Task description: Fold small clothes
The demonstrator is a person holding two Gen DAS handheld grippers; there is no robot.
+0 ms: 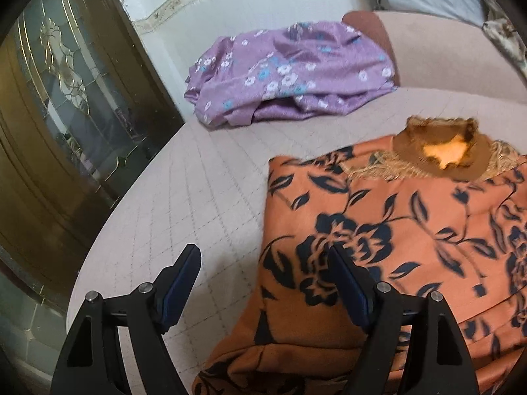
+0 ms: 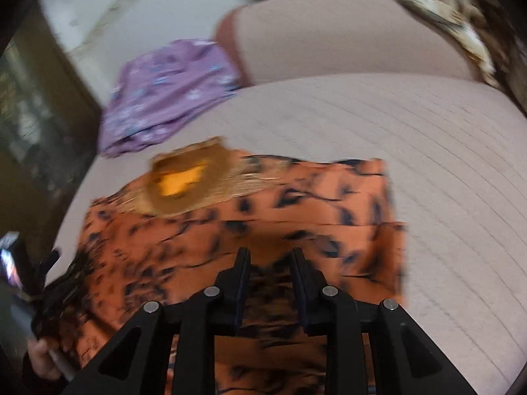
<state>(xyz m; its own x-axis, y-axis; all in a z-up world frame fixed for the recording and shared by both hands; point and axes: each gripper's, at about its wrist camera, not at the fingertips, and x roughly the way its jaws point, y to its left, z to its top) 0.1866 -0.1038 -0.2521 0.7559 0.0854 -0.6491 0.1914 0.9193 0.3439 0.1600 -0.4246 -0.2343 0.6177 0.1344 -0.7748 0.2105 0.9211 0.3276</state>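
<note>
Quilted bed (image 1: 214, 177) carries orange floral garment (image 1: 411, 230) near its front edge; purple garment (image 1: 290, 72) behind. Left hand-held gripper (image 1: 263, 256) spread; right hand-held gripper (image 2: 269, 256) slightly parted, empty.

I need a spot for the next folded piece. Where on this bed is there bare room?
Bare quilted bedcover lies right of the orange floral garment, up to the pink pillow. A smaller free strip runs between the orange garment's left edge, the purple floral garment and the bed's edge. The middle is crowded.
</note>
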